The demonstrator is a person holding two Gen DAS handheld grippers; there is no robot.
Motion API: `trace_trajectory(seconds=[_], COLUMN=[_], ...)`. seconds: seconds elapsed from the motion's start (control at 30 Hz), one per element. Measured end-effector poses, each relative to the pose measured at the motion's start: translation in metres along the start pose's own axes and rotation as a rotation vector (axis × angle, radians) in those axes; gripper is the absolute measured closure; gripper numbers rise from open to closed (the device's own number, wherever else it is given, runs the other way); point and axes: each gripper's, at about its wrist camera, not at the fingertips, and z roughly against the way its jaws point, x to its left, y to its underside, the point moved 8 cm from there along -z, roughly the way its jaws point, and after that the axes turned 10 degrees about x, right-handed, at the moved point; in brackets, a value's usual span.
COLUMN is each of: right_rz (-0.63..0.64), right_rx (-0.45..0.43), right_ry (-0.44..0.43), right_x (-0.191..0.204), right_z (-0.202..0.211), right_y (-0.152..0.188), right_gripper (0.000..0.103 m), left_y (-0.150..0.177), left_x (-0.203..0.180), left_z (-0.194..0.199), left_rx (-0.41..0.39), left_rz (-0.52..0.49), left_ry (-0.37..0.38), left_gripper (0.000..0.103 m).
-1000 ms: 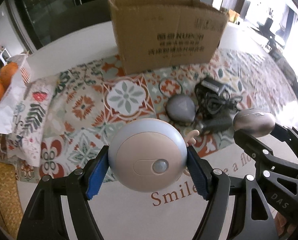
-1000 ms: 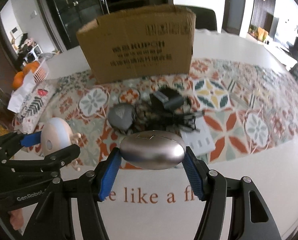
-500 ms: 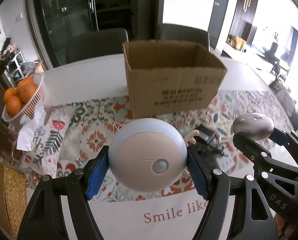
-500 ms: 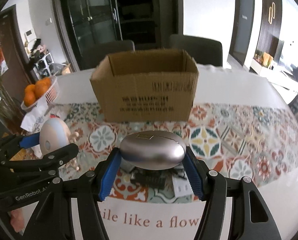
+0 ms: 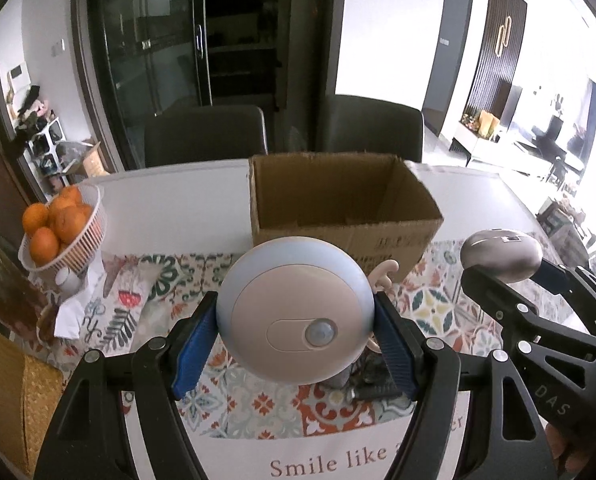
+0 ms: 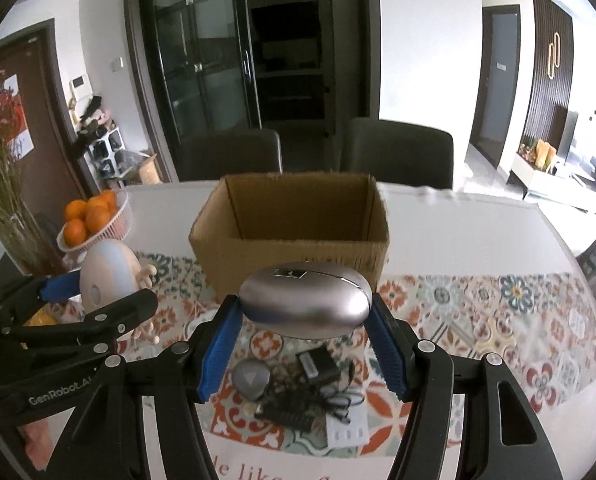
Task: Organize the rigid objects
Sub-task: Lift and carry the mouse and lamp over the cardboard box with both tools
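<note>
I have the left gripper [image 5: 296,344] clamped on the round sensor light [image 5: 296,310], its blue pads pressing both sides of the dome, and I hold it level in the air above the patterned table runner [image 5: 438,304], pointing toward the open cardboard box [image 5: 338,200]. My right gripper [image 6: 304,344] is closed the same way on the silver oval case [image 6: 306,300], also raised over the runner and aimed at the box, which stands upright at the far edge of the runner with its top open. The two grippers sit side by side, close together but apart, at about the same height. Below the right gripper, a small grey pouch [image 6: 252,378] and a black adapter with tangled cable [image 6: 318,384] lie on the runner. A basket of oranges [image 5: 64,228] stands to the left on the white table [image 5: 170,204]
</note>
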Motion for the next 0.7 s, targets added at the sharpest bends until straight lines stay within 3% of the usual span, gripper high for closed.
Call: trace_trajectory(seconds=[0.27, 0.7], right_rz=[0.0, 0.02], right_rx=[-0.034, -0.02], right_ry=[-0.015, -0.039], right_x=[-0.013, -0.022], right_z=[0.002, -0.025], right_y=[-0.032, -0.084], right_gripper=[0.04, 0.04], left_y=[-0.034, -0.088], left_x=[-0.007, -0.003], left_z=[0.003, -0.02], left_rx=[-0.023, -0.02], left_rz=[0.005, 0.015], left_ry=[-0.027, -0.053], left_gripper=[0.029, 0.029])
